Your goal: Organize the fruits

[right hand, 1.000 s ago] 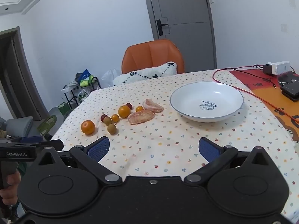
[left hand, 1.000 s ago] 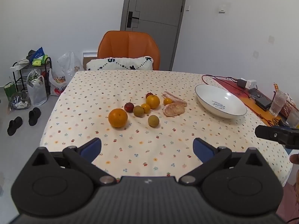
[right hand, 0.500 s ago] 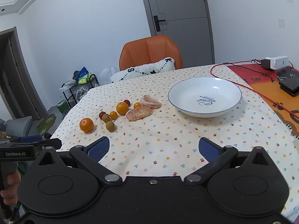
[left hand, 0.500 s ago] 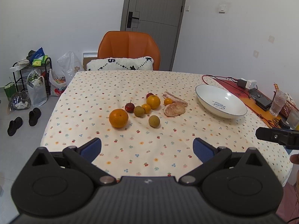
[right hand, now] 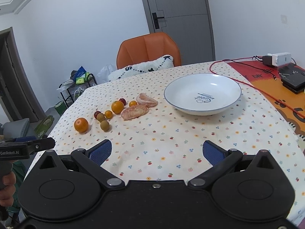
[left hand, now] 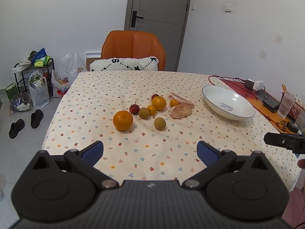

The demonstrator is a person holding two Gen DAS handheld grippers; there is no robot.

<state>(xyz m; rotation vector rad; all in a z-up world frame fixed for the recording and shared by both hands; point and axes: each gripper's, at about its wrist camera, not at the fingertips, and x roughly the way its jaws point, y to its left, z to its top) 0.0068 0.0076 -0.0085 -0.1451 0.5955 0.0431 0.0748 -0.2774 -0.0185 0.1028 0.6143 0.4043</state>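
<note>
Several fruits lie loose mid-table on the flowered cloth: a big orange (left hand: 123, 120) (right hand: 81, 124), a second orange (left hand: 159, 103) (right hand: 117, 106), small yellow-green fruits (left hand: 160, 123) (right hand: 104, 125), small red fruits (left hand: 135, 109), and two peeled pomelo pieces (left hand: 180, 111) (right hand: 134, 112). An empty white bowl (left hand: 228, 105) (right hand: 202, 93) stands to their right. My left gripper (left hand: 150, 151) is open and empty above the near table edge. My right gripper (right hand: 155, 151) is open and empty, also near the front edge.
An orange chair (left hand: 132, 48) with a white cushion stands at the far side. A red cable, charger and black devices (right hand: 292, 80) lie on the orange mat at right. Glasses (left hand: 286, 104) stand at the right edge. Bags and a rack (left hand: 36, 76) stand on the floor left.
The right gripper has moved slightly closer to the table and lower; the bowl and fruits sit a bit lower in its view. The left view barely changed.
</note>
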